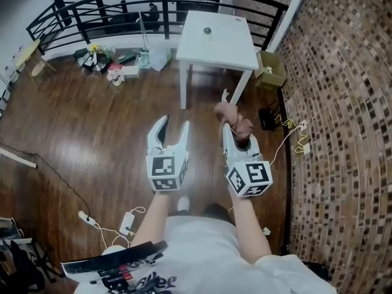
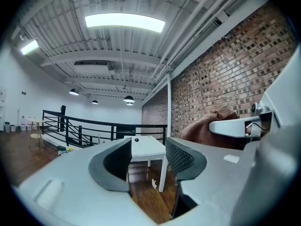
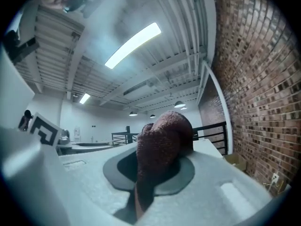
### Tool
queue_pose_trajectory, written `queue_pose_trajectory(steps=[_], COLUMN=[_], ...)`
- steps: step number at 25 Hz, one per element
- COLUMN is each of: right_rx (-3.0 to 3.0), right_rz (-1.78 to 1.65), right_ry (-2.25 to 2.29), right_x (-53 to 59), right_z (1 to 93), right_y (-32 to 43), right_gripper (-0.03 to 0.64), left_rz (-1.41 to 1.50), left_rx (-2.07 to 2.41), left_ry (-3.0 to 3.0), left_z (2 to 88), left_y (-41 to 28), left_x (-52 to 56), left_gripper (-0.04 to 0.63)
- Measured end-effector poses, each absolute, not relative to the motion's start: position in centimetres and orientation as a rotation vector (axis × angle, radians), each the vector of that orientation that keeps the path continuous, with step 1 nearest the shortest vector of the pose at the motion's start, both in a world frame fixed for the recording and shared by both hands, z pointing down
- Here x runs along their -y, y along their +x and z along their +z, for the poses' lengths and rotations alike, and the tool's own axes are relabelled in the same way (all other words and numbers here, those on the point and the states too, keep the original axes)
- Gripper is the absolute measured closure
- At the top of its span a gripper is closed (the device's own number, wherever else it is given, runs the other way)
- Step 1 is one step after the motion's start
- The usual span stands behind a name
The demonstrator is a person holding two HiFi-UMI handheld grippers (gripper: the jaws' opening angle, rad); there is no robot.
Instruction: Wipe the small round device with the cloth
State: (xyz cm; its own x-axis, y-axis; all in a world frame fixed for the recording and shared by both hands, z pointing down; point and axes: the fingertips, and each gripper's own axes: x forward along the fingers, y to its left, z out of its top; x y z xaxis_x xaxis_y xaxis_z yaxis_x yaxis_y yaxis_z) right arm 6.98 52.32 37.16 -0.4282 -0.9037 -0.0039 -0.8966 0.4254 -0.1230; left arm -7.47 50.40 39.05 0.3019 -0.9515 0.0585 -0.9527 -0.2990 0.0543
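Note:
A small dark round device [image 1: 207, 31] sits on the white table [image 1: 229, 48] across the wooden floor, far ahead of both grippers. In the left gripper view the device [image 2: 136, 139] shows through the gap between the jaws. My left gripper [image 1: 174, 122] is held level, its jaws [image 2: 148, 159] apart with nothing between them. My right gripper [image 1: 236, 131] is shut on a brown cloth [image 1: 234, 116], which bulges out past its tips. The cloth [image 3: 162, 140] fills the middle of the right gripper view and hides that gripper's [image 3: 155, 169] tips.
A brick wall [image 1: 343, 103] runs along the right, and a black railing [image 1: 122, 5] stands behind the table. A cardboard box [image 1: 271, 71] is beside the table. Cables and a power strip [image 1: 127, 222] lie on the floor. Clutter [image 1: 104, 63] sits by the railing.

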Motion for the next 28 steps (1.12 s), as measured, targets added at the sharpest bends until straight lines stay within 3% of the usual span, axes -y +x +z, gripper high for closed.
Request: queue_pose_trajectory(steps=[5, 11, 21, 28], right_rx=[-2.663, -2.639, -2.645, -2.699], right_rz=[-0.185, -0.195, -0.022, -0.189], right_ry=[-1.642, -1.643, -1.511, -1.501], right_x=[-48.0, -37.8, -17.8, -9.4], right_z=[39.0, 39.8, 33.7, 38.0], right_y=[5.9, 9.8, 16.3, 17.2], right_gripper=[0.589, 0.589, 0.589, 0.589], left_rz=[0.063, 0.084, 0.008, 0.105], left_rx=[1.75, 1.761, 1.939, 1.952], left_ry=[2.445, 2.442, 2.426, 2.384], left_z=[41.1, 41.4, 37.3, 39.2], left_y=[-7.2, -4.0, 0.9, 1.8], left_x=[-44.6, -35.6, -18.0, -10.8], left_gripper=[0.365, 0.365, 0.364, 0.363])
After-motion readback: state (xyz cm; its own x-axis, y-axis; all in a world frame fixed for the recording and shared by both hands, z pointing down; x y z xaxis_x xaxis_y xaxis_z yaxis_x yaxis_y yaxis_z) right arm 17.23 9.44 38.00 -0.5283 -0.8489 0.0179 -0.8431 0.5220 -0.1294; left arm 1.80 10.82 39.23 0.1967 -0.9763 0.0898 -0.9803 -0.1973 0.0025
